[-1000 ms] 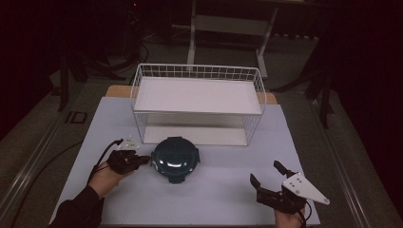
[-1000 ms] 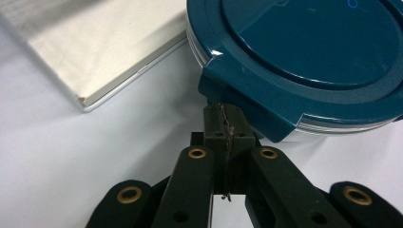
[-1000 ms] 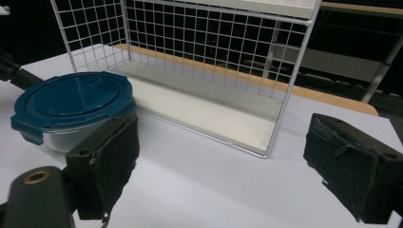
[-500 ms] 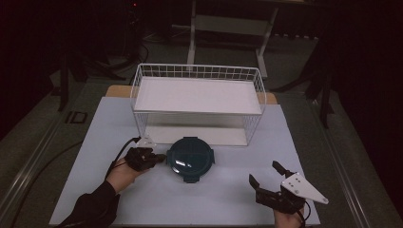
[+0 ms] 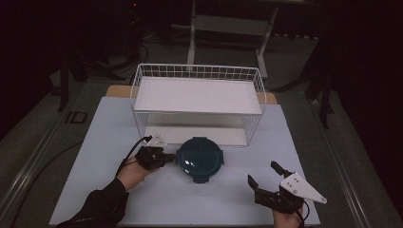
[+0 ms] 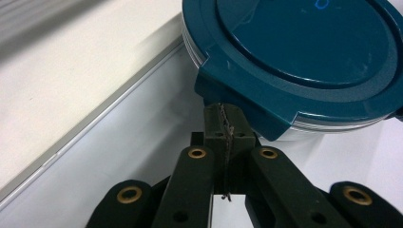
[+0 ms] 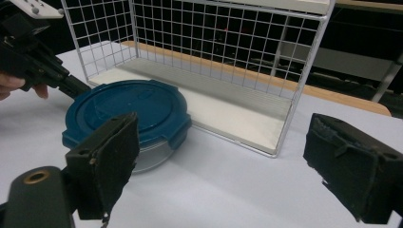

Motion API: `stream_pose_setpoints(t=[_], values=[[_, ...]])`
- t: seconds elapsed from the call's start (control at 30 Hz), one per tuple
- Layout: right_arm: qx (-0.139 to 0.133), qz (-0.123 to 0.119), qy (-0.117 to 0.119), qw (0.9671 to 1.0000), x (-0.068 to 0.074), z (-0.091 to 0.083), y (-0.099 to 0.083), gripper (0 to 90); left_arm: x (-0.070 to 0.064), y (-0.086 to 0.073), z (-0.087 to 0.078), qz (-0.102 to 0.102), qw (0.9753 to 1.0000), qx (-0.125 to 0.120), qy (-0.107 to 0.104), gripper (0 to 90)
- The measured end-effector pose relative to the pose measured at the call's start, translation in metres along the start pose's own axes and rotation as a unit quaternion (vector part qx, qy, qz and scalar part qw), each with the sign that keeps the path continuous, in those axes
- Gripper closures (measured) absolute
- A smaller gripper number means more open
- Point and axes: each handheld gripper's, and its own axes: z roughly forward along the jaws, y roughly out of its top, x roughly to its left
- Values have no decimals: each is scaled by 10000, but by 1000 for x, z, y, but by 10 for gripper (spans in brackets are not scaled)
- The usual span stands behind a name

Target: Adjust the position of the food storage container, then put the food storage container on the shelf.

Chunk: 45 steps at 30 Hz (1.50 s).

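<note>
A round container with a dark teal clip-on lid sits on the white table just in front of the wire rack. My left gripper is shut, its tips pressed against the container's left side under a lid tab, with nothing between the jaws. It appears at the upper left of the right gripper view as the left gripper, touching the lid's rim. My right gripper stands open near the front right, well apart from the container and empty.
A white wire rack with an upper shelf and a low white base board stands behind the container. The white table cover ends in a front edge near the hands. Dark floor and a stand lie beyond.
The left gripper has slid the container to the right and toward the rack's base, following it. The right gripper has barely moved.
</note>
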Motion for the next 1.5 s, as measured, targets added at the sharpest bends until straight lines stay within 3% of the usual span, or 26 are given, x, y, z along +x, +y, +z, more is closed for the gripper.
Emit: stream_pose_setpoints(t=[0.5, 0.77, 0.87, 0.97, 1.0, 1.03, 1.07, 1.13, 1.2, 1.33, 1.43, 1.47, 1.5], values=[[34, 4, 51, 10000, 1, 2, 0, 113, -5, 11, 10, 119, 9999, 46, -10, 898], [8, 19, 31, 10000, 0, 0, 0, 113, -5, 5, 2, 102, 9999, -38, -21, 886], [4, 9, 32, 10000, 0, 0, 0, 113, -5, 3, -7, 56, 9998, -152, -98, 788], [-3, -3, 40, 10000, 1, 1, 0, 113, -6, 4, -13, -36, 9995, -246, -181, 622], [-9, -4, 47, 10000, 1, 1, 0, 113, -7, 3, -20, -127, 9990, -366, -227, 622], [-32, 4, 84, 10000, 1, 1, 0, 113, -7, 3, -22, -175, 9986, -428, -237, 514], [-28, 0, 92, 10000, 1, 1, 0, 112, -7, 3, -28, -366, 9973, -560, -309, 442], [-13, -11, 133, 9999, 2, 2, 0, 112, -8, 4, -31, -451, 9965, -616, -346, 391], [-20, -12, 171, 9999, 2, 2, 0, 112, -10, 4, -35, -484, 9956, -693, -403, 371], [-89, -39, 236, 9997, 4, 3, 1, 105, -16, 6, -41, -454, 9950, -750, -476, 165], [-132, -47, 311, 9994, 5, 4, 2, 105, -19, 8, -42, -382, 9957, -713, -453, 135], [-165, -140, 339, 9992, 8, 6, 4, 104, -20, 8, -43, -363, 9957, -706, -480, 63], [-165, -140, 339, 9992, 8, 6, 4, 104, -21, 10, -43, -358, 9959, -661, -496, 63]])
